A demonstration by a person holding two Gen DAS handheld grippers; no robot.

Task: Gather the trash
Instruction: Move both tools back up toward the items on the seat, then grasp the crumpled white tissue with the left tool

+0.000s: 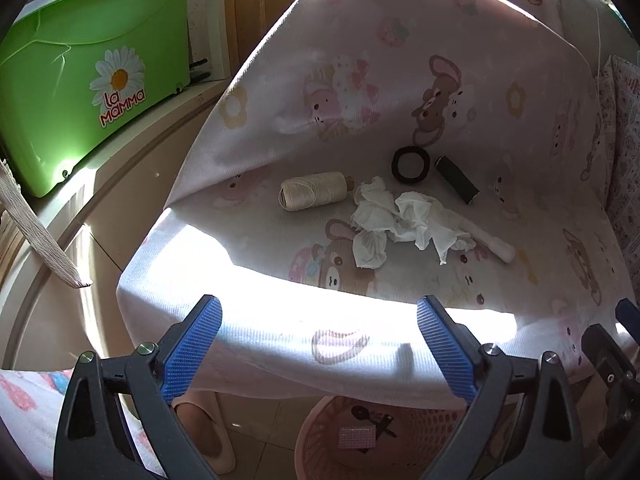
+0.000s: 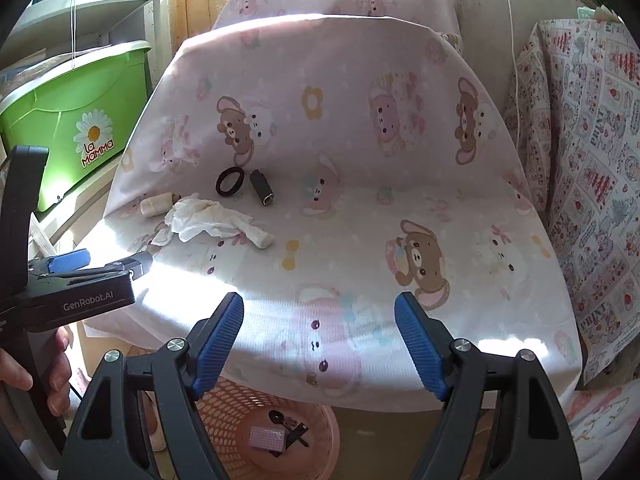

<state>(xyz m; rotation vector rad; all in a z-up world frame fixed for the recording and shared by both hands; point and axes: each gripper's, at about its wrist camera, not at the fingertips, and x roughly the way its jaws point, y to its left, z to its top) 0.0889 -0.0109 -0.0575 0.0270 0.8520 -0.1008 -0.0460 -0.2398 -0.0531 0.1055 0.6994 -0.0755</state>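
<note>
Crumpled white tissues (image 1: 404,220) (image 2: 204,216) lie on a chair seat covered with pink bear-print cloth (image 1: 360,80) (image 2: 360,220). Around them are a cream thread spool (image 1: 312,191) (image 2: 154,206), a black ring (image 1: 411,163) (image 2: 230,182), a dark spool (image 1: 457,179) (image 2: 262,189) and a white paper roll (image 1: 496,244) (image 2: 260,236). My left gripper (image 1: 318,304) hangs open over the seat's front edge, short of the tissues, holding nothing. My right gripper (image 2: 319,300) is open and empty further right along that edge. A pink basket (image 1: 420,424) (image 2: 224,404) sits on the floor below.
A green "La Mamma" bin (image 1: 80,80) (image 2: 80,120) stands on a ledge to the left. The basket holds a few small items. A slippered foot (image 1: 204,428) is on the floor beside it. Another patterned cloth (image 2: 592,160) drapes furniture on the right.
</note>
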